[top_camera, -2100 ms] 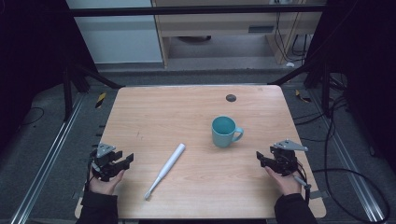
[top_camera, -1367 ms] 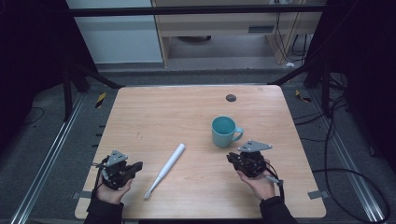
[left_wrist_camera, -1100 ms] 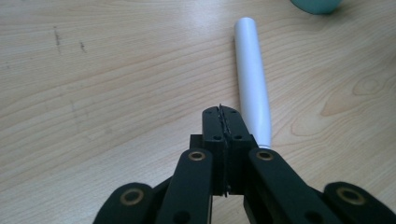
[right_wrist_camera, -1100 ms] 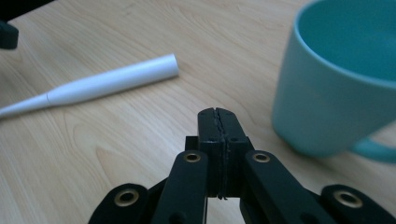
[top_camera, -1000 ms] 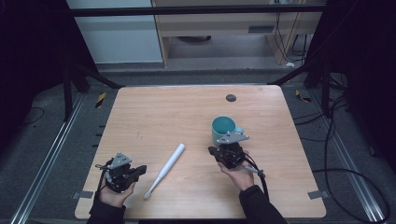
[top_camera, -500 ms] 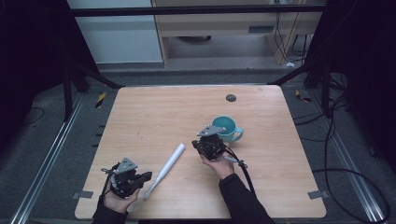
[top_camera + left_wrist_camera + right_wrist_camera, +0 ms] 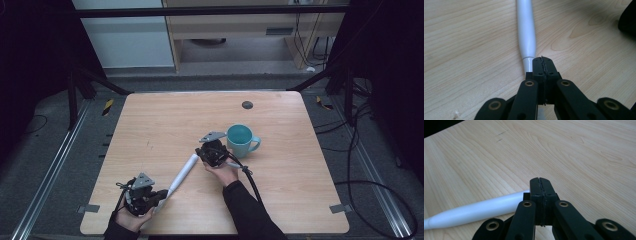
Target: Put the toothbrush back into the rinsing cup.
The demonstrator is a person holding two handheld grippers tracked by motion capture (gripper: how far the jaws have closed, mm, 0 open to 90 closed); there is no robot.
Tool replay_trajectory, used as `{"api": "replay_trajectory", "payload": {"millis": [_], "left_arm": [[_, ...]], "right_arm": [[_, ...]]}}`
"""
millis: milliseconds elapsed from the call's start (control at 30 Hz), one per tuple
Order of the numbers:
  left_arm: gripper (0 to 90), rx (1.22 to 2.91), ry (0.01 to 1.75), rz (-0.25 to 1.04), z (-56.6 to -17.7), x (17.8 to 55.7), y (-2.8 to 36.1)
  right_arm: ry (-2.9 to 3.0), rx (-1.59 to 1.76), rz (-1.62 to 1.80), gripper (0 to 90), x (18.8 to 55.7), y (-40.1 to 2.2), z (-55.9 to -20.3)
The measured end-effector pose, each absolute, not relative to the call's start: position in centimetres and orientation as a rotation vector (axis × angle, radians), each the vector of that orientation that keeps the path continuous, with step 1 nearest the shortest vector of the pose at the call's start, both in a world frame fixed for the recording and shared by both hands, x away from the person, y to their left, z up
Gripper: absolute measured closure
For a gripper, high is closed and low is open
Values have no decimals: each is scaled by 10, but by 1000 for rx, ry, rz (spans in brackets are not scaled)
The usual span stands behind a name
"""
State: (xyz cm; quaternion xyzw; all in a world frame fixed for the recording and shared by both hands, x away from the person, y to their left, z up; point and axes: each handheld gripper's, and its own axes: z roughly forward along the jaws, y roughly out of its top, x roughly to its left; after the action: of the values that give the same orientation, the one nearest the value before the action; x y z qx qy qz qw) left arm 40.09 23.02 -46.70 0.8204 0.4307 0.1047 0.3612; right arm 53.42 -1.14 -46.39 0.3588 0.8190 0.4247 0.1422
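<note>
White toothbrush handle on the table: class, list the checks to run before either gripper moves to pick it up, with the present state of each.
1. White handle lies flat on the table: ok.
2. Left gripper at its thin end: ok.
3. Right gripper at its thick end: ok.
4. Fingers open enough to take the handle: not ok, both pairs shut, nothing between them.
5. Teal mug clear of the handle: ok, apart, though close behind the right gripper.
6. Fingers touching the handle: cannot tell.

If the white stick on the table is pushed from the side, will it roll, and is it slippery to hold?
The white stick looks round and smooth, so it would probably roll sideways. Its tapered shape suggests a curved path. The glossy surface may slip in the left tongs.
</note>
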Motion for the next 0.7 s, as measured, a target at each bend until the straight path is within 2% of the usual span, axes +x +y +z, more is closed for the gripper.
{"api": "replay_trajectory", "payload": {"millis": [700], "left_arm": [[900, 2187, 1112, 240, -475, 403, 224]], "right_arm": [[2393, 1017, 1201, 900, 544, 17, -481]]}}
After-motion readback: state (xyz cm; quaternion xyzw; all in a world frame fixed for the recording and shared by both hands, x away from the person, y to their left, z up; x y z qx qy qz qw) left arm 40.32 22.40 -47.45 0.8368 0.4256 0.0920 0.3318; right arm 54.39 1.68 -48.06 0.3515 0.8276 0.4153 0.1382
